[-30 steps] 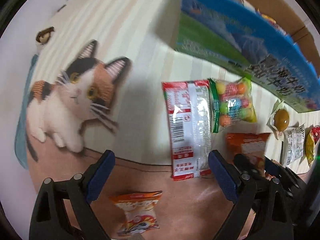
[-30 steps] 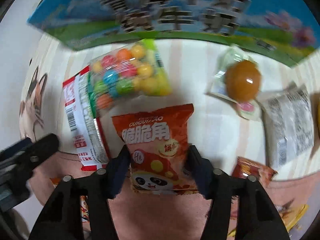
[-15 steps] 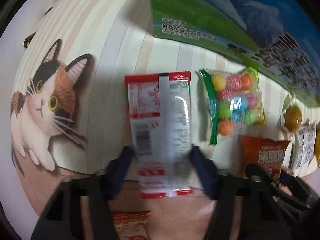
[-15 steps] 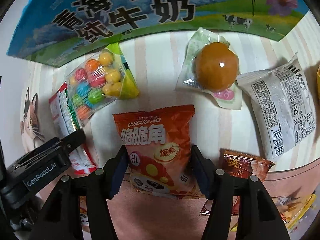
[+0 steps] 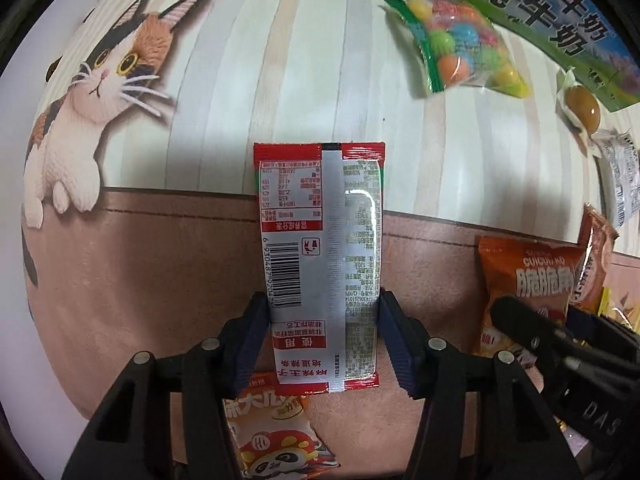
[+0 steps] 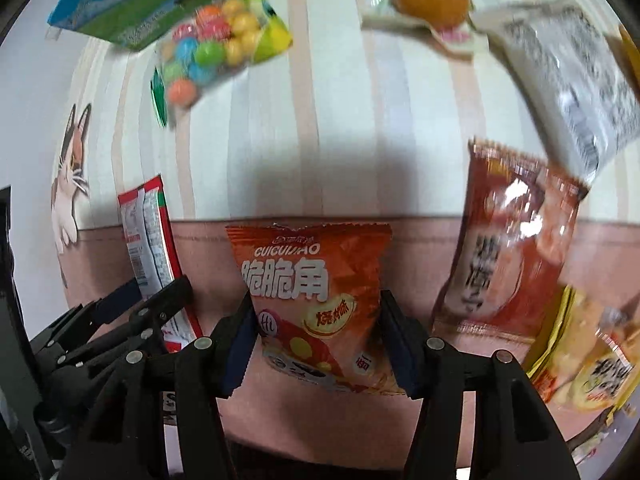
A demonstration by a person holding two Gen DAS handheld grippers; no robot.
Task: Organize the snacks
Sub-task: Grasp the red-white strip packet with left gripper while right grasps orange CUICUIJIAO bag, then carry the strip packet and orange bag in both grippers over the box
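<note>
My left gripper (image 5: 320, 340) is shut on a red and silver snack packet (image 5: 320, 240), gripped by its sides and held over the cat-print tablecloth (image 5: 200, 80). My right gripper (image 6: 318, 344) is shut on an orange chip bag (image 6: 316, 292), also held by its sides. The red and silver packet also shows at the left of the right wrist view (image 6: 150, 248). The orange bag shows at the right of the left wrist view (image 5: 524, 284).
A bag of coloured candy balls (image 5: 460, 48), a wrapped brown egg (image 5: 582, 106), a grey packet (image 5: 620, 176) and a blue-green milk box (image 5: 540, 4) lie beyond. A dark red packet (image 6: 508, 256) and yellow packets (image 6: 588, 364) sit right. A small orange bag (image 5: 272, 432) lies below my left gripper.
My left gripper has closed on the red and silver packet and lifted it back. My right gripper has drawn the orange bag back from the candy and the egg.
</note>
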